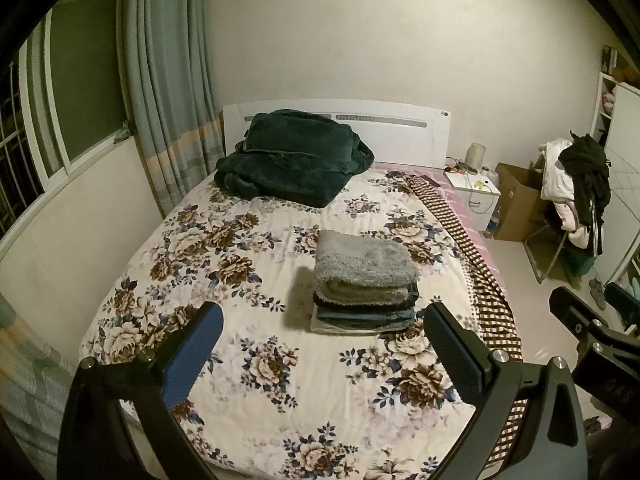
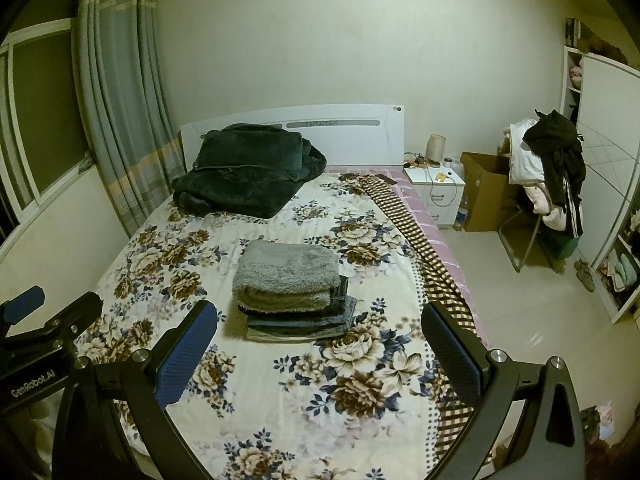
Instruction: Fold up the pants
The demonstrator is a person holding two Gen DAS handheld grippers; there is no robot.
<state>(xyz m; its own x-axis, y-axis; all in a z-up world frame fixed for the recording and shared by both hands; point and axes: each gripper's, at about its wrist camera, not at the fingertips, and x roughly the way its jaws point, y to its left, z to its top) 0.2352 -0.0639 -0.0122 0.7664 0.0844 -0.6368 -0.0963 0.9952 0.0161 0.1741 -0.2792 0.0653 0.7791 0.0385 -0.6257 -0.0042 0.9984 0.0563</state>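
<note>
Bed (image 1: 256,392) with floral cover; dark green blanket (image 1: 292,156) at its headboard end, folded pants stack (image 1: 366,286) mid-bed, grey fleece pair on top. Left gripper (image 1: 324,356) and right gripper (image 2: 320,354) both spread apart, holding nothing, over the bed's foot

Look to the lower left of your right wrist view: the only wording you can read is "GenRobot.AI", printed in pale letters on the black body of your left gripper (image 2: 24,308). In your left wrist view, the dark body of your right gripper (image 1: 568,300) carries faint marks at the right edge, too blurred to read.
</note>
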